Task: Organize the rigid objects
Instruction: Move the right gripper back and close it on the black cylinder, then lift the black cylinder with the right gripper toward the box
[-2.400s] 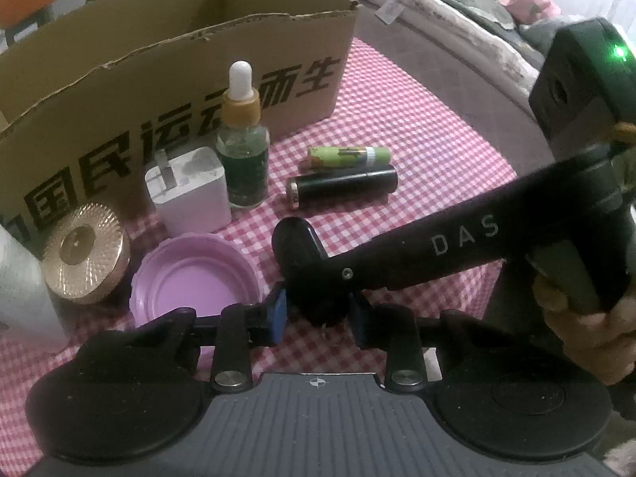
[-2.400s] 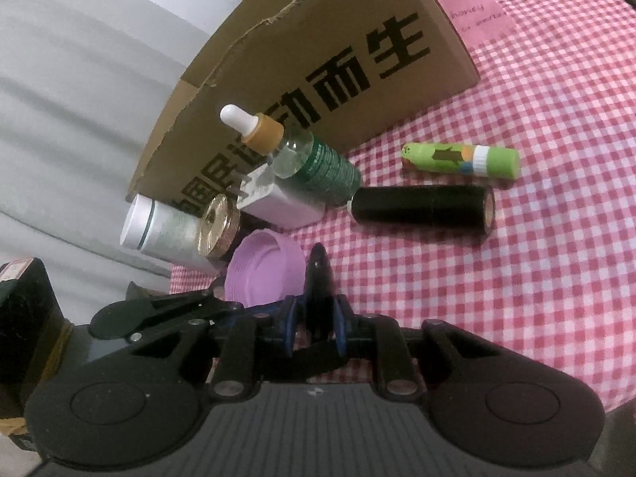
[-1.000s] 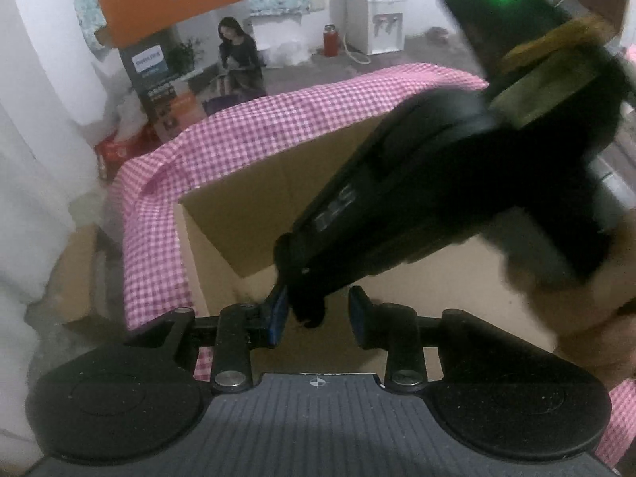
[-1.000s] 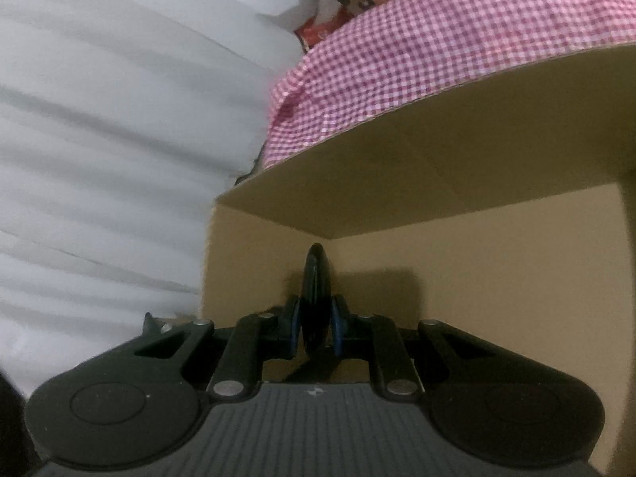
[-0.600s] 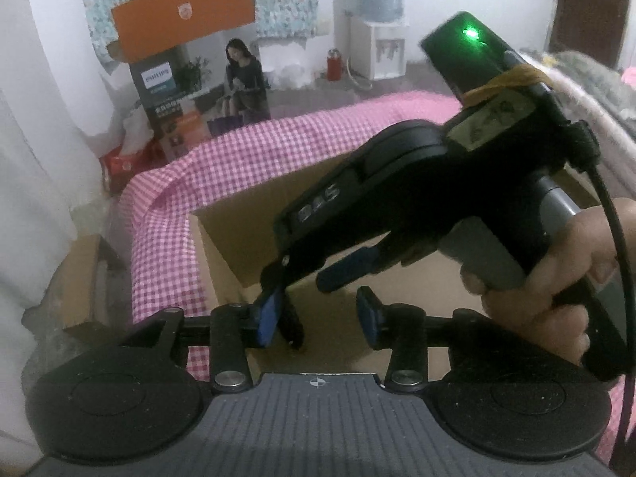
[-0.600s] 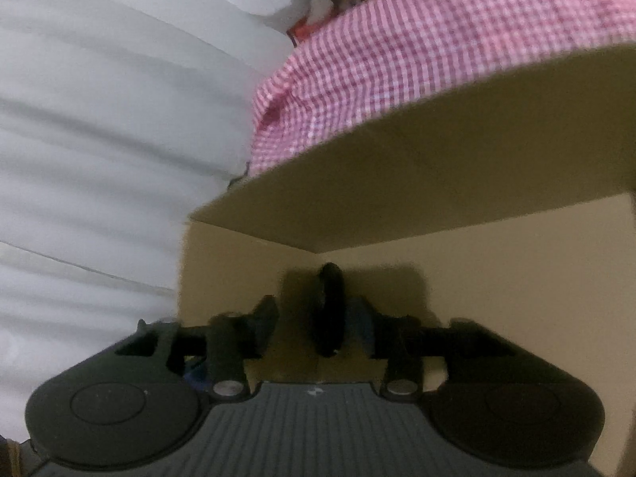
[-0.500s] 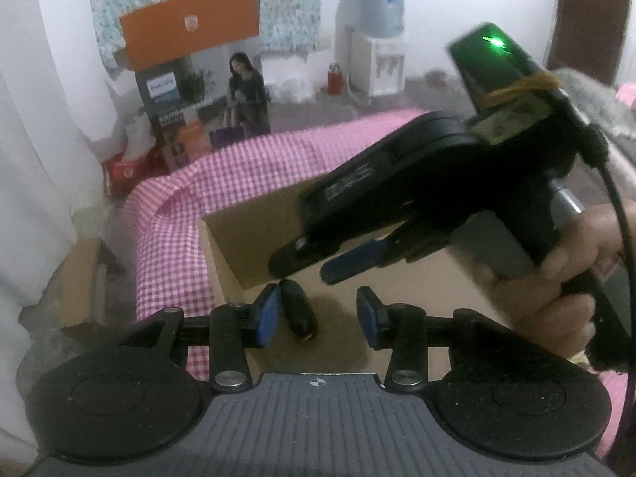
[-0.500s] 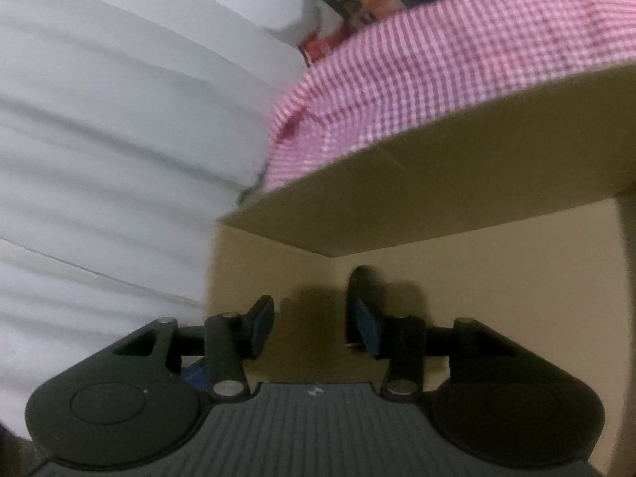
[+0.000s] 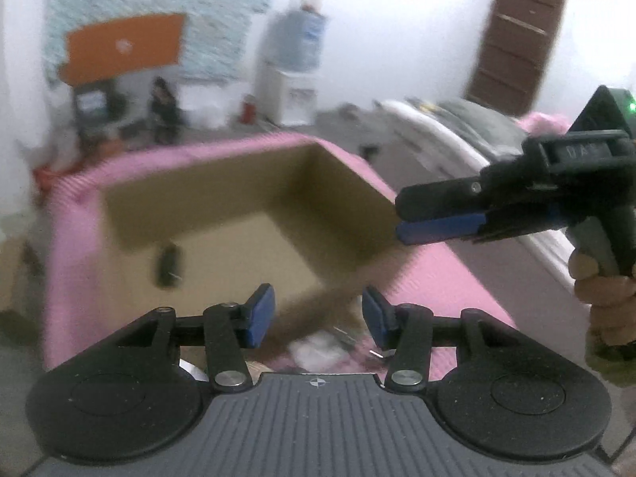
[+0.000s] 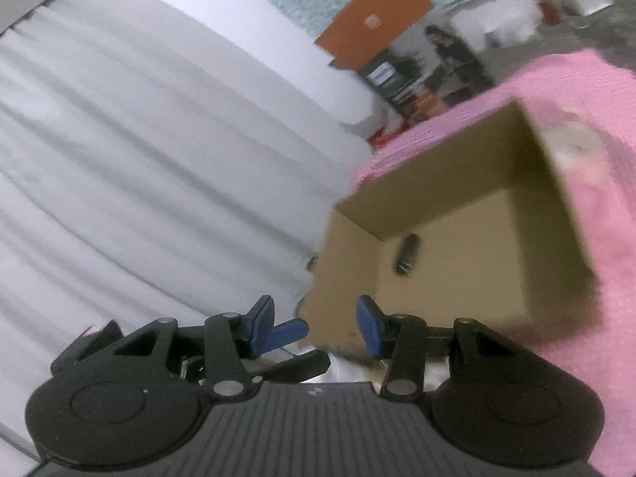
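Black oblong object (image 10: 406,254), small and dark, lies on the floor of the open brown cardboard box (image 10: 556,198), near the box's corner toward ten o'clock in the right wrist view; blur hides what it is. In the left wrist view it (image 9: 169,264) sits at the box's nine o'clock side, close to the wall. The box (image 9: 246,183) rests on a pink checked tablecloth (image 9: 445,278).

Left gripper (image 9: 318,316) hangs above the box's near edge, its blue-padded jaws just having spread, nothing between them. Right gripper (image 10: 315,324) is likewise parted and empty; it (image 9: 441,214) shows at three o'clock in the left view, held by a hand (image 9: 608,294). White blurred items (image 9: 318,346) lie on the cloth below the left jaws.
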Available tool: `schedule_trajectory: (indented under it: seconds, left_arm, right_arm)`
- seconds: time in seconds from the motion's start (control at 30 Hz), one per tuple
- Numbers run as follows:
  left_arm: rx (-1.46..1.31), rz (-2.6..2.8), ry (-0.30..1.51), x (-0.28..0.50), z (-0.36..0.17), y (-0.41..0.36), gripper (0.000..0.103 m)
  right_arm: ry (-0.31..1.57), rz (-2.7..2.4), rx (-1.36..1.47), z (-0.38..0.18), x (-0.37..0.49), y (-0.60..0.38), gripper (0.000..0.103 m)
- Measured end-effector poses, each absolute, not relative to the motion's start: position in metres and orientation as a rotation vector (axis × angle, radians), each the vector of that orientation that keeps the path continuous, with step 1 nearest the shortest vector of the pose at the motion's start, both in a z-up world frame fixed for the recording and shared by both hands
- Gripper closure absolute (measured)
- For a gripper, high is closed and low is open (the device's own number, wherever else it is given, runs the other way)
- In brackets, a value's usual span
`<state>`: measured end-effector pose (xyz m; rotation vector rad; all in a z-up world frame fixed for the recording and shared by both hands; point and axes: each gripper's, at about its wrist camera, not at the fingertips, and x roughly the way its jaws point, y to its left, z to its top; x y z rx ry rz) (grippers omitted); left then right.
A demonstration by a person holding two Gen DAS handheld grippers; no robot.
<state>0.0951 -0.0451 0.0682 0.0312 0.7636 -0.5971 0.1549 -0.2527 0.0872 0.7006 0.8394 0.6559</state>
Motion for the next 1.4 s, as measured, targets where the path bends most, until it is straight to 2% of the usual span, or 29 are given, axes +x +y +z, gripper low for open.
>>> schedule_trajectory:
  seconds: [0.07,0.13,0.3,0.63,1.0,1.4]
  left_arm:
    - [0.030,-0.647,0.806,0.090,0.051,-0.062,0.055]
    - [0.026,-0.682,0.851,0.088,0.033,-0.075,0.055]
    - [0.022,-0.734,0.990,0.098,-0.012,-0.109,0.058]
    - [-0.024,-0.767,1.201,0.125,-0.057,-0.133,0.060]
    - [0.012,-0.778,1.175,0.118,-0.056,-0.146,0.059]
    - [0.030,-0.740,1.180,0.114,-0.053,-0.144,0.050]
  right_arm:
    - [0.842,0.606,0.690,0.074,0.135,-0.264,0.055]
    - [0.854,0.547,0.667,0.055,0.120,-0.272,0.063]
    - [0.948,0.435,0.565,0.010,0.120,-0.278,0.074]
    - [1.055,0.408,0.398,-0.030,0.137,-0.275,0.075]
    - [1.159,0.454,0.412,-0.050,0.131,-0.265,0.075]
    - [1.223,0.491,0.370,-0.052,0.144,-0.252,0.075]
